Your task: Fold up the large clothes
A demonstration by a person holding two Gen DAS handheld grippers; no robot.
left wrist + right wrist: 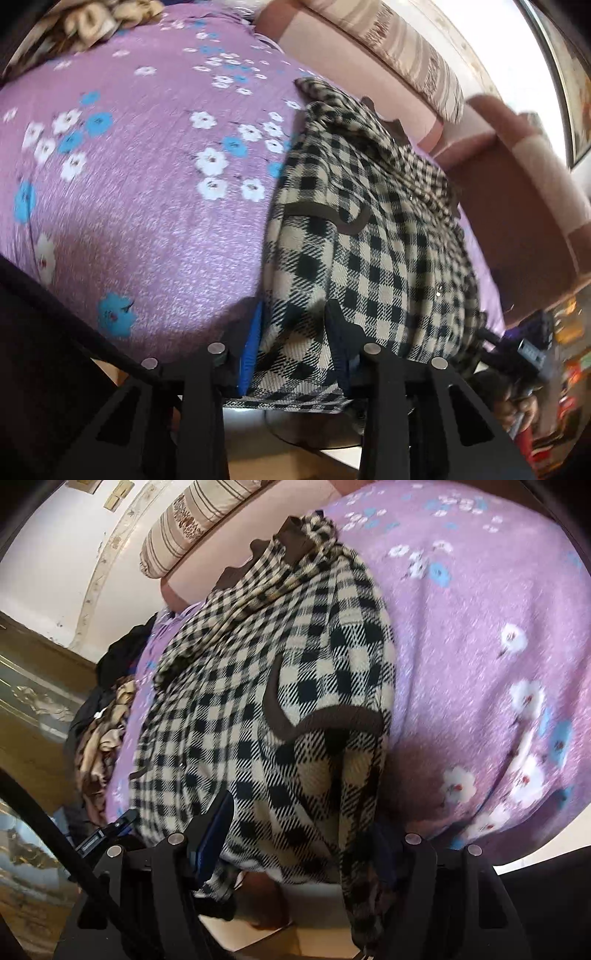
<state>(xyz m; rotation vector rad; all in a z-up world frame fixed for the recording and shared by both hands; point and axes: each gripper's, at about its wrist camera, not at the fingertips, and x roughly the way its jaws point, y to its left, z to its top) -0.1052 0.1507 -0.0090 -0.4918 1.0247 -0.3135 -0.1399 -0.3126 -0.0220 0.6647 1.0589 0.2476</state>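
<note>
A black-and-cream checked garment (369, 229) with brown trim lies lengthwise on a purple floral bedsheet (140, 192). My left gripper (295, 332) is shut on the garment's near hem, cloth bunched between its blue-padded fingers. In the right wrist view the same garment (266, 672) stretches away from me, and my right gripper (299, 834) is shut on its near edge by the brown-trimmed pocket. The other gripper (528, 350) shows at the right of the left wrist view, and at the lower left of the right wrist view (107, 830).
A pink headboard (369, 81) with a striped bolster (417, 55) runs along the far side. A pile of dark and tan clothes (103, 716) lies at the bed's left edge in the right wrist view. A patterned pillow (92, 18) sits far left.
</note>
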